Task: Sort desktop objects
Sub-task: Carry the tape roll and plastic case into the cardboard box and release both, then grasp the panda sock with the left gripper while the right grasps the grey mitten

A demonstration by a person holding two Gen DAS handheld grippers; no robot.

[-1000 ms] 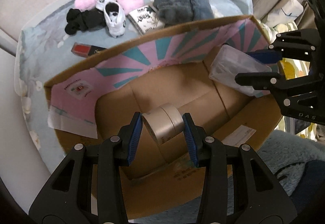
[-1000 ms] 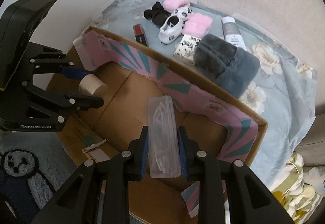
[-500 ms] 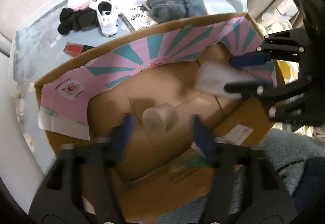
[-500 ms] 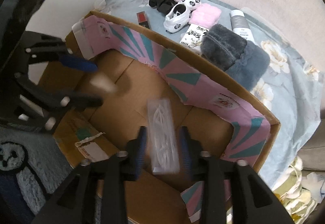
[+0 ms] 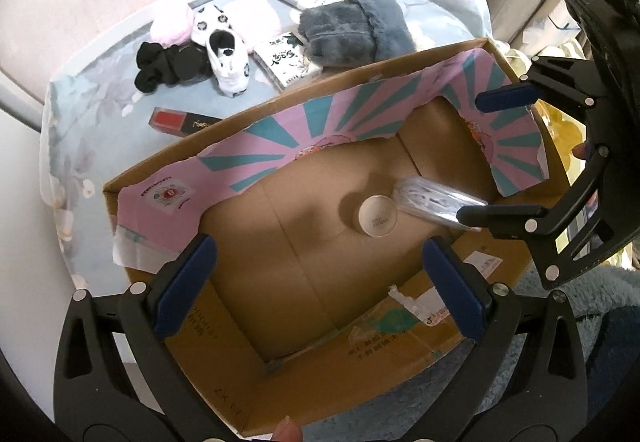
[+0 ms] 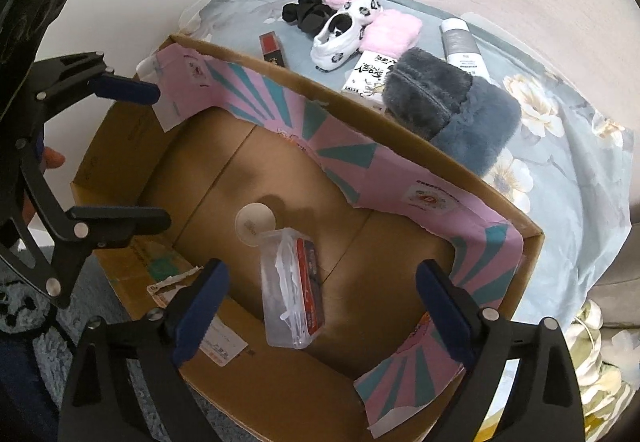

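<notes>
A floral blue cloth [image 6: 560,177] covers the counter; socks [image 6: 348,33], a grey pouch [image 6: 452,109] and a tube [image 6: 462,45] lie on it, upper frame, behind the cardboard box [image 6: 400,121].

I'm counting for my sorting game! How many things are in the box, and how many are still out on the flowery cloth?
In the cardboard box: 2, the round tin and the clear plastic case.
On the flowery cloth: 7, black socks, panda sock, pink fluffy socks, red lipstick box, printed packet, grey tube, grey furry pouch.
Total: 9
</notes>
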